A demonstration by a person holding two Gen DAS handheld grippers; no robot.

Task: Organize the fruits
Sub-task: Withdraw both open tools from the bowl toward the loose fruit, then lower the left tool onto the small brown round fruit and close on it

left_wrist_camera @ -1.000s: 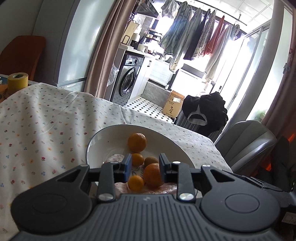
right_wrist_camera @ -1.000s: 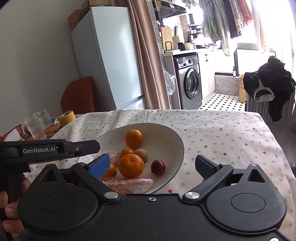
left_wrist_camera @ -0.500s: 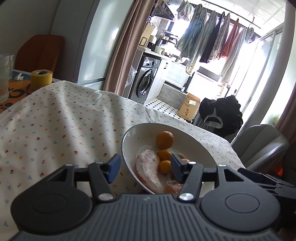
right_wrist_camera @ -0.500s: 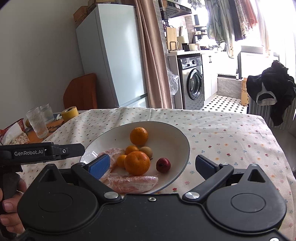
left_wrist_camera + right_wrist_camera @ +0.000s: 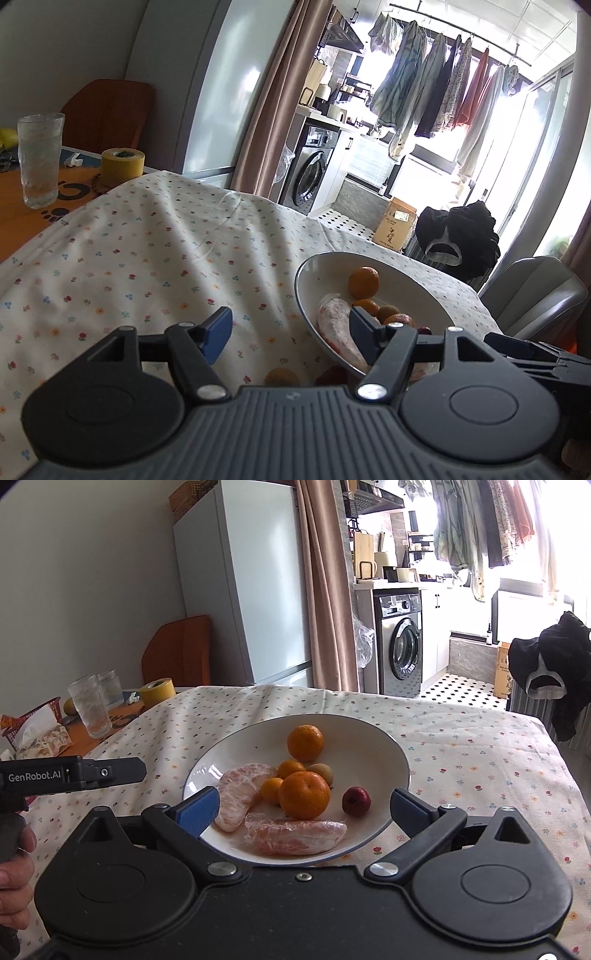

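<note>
Both tools are spread wide and hold nothing. The right gripper (image 5: 304, 808) hangs over the near edge of the white bowl (image 5: 369, 734), its blue-padded fingers (image 5: 197, 810) straddling the fruit without touching any. The left gripper (image 5: 290, 328) sits at the bowl's (image 5: 314, 273) left side, one finger over the flowered tablecloth (image 5: 129, 251), the other over the bowl's rim; a person's hand (image 5: 16, 867) grips its handle.

In the bowl I count two big oranges, one (image 5: 305, 743) at the far side and one (image 5: 304, 795) in the middle, two small oranges (image 5: 291, 768) tucked behind the middle one, one pale round fruit (image 5: 321, 773), one small red fruit (image 5: 355, 801) to the right, and two pomelo wedges (image 5: 240, 794), the nearer one in plastic wrap (image 5: 295, 834).

Left of the bowl, past the cloth's edge, stand two drinking glasses (image 5: 90, 705) and one roll of yellow tape (image 5: 159, 692).
</note>
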